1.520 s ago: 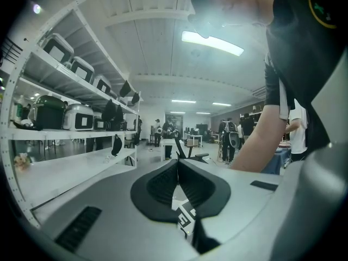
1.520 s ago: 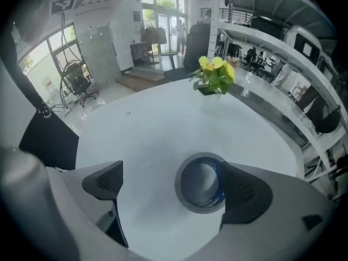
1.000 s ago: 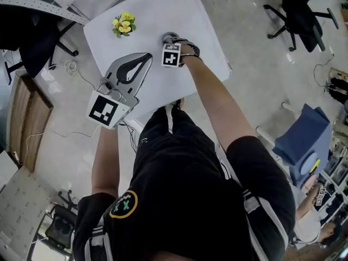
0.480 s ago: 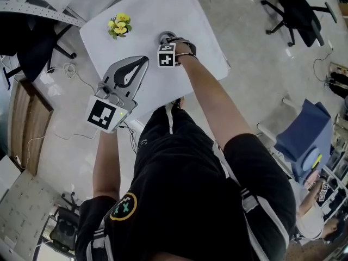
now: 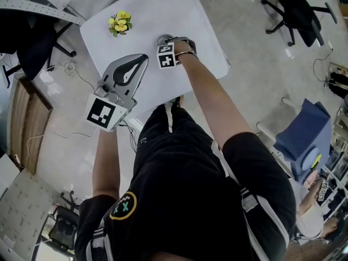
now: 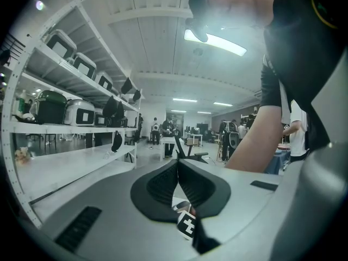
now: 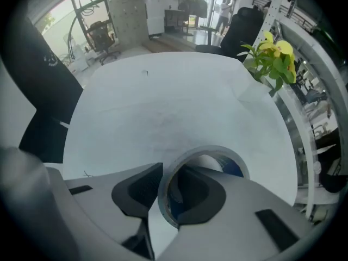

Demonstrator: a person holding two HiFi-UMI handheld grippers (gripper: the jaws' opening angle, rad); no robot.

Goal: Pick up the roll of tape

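Note:
The roll of tape (image 7: 211, 150) is a grey ring with a blue inner side, lying on the white table (image 7: 163, 107). My right gripper (image 7: 162, 186) points steeply down at it. One jaw is inside the ring and the other outside, and they are closing on the ring's wall, with the pads touching it. In the head view the roll (image 5: 164, 38) shows just beyond that gripper (image 5: 169, 47). My left gripper (image 5: 142, 58) hovers level over the table's near left part, shut and empty; its pads meet at the tips in its own view (image 6: 178, 165).
A small yellow-flowered plant (image 5: 120, 24) (image 7: 270, 56) stands on the table's far left. Black office chairs (image 5: 299, 10) stand on the floor at the upper right. A blue seat (image 5: 304, 140) is at the right. Shelving (image 6: 65, 118) with boxes fills the left gripper view.
The right gripper's marker cube has turned a little over the roll and stayed in place. The left gripper has kept still.

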